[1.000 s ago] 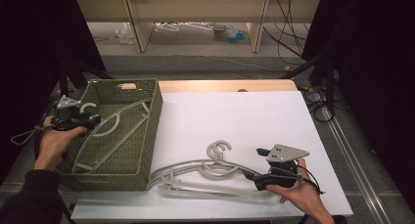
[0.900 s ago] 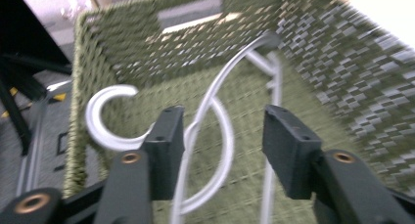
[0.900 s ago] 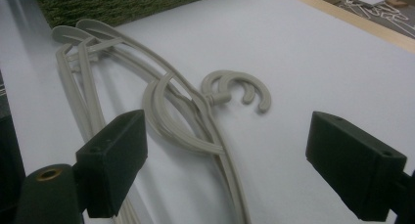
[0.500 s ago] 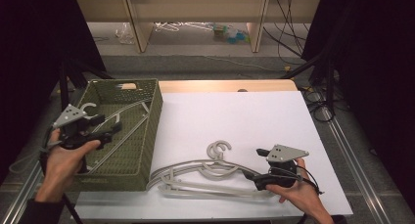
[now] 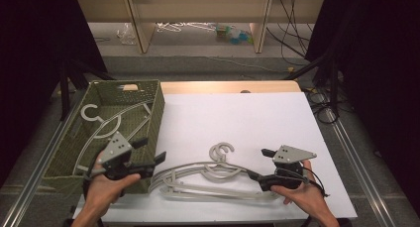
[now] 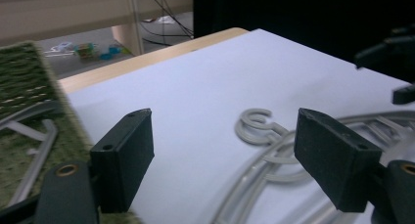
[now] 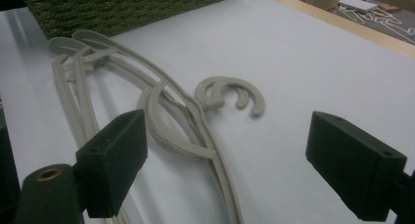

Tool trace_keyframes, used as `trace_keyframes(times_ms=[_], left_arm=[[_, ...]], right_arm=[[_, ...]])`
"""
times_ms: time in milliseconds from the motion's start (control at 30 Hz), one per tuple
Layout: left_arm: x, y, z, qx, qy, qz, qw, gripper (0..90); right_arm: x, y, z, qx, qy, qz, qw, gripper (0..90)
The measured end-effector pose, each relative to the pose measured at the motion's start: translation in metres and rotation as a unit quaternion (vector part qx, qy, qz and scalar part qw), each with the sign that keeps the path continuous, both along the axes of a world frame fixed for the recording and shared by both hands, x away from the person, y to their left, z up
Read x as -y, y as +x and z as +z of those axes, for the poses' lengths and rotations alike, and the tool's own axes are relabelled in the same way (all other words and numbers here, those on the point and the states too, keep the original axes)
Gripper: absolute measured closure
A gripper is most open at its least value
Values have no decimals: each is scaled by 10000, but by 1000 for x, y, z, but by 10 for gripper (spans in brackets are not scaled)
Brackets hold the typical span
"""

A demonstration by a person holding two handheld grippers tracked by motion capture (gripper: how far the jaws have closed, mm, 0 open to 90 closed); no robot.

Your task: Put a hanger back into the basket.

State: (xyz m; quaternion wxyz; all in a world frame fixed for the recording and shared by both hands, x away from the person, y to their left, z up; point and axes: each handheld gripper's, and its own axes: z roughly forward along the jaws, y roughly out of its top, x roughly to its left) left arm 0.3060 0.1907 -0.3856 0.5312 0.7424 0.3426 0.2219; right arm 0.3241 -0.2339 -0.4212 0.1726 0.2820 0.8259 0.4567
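High view above the near edge, looking forward and down, both gripper views low and close over the sheet (image 5: 257, 118) — all three share the hangers (image 5: 208, 175).

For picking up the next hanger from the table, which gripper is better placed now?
Probably the left gripper: open, above the basket edge, pointing at the near ends of the hangers. The right gripper is open at their far end.

Lab: black curtains (image 5: 29, 63), floor cables (image 5: 289, 33)
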Motion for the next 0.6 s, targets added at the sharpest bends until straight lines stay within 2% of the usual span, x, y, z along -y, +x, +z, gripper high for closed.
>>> trace_keyframes(times_ms=[200, 267, 300, 333, 467, 600], left_arm=[[12, -11, -12, -45, -102, -111, 9999, 190], [13, -12, -14, 39, -205, -123, 9997, 191], [13, -13, -14, 27, -202, -113, 9997, 184], [15, -15, -16, 3, -302, -107, 9995, 178], [19, -20, -21, 147, -250, -253, 9993, 166], [25, -25, -27, 40, -272, -315, 9991, 166]], right_arm=[[-1, 0, -1, -25, -16, 24, 10000, 163], [-1, 0, -1, -77, -20, 42, 10000, 163], [-2, 1, -2, -79, -26, 31, 10000, 163], [-1, 1, -2, -82, -25, 30, 10000, 163], [-1, 0, -3, -121, -41, 57, 9999, 163], [-1, 0, -4, -140, -33, 49, 9999, 161]])
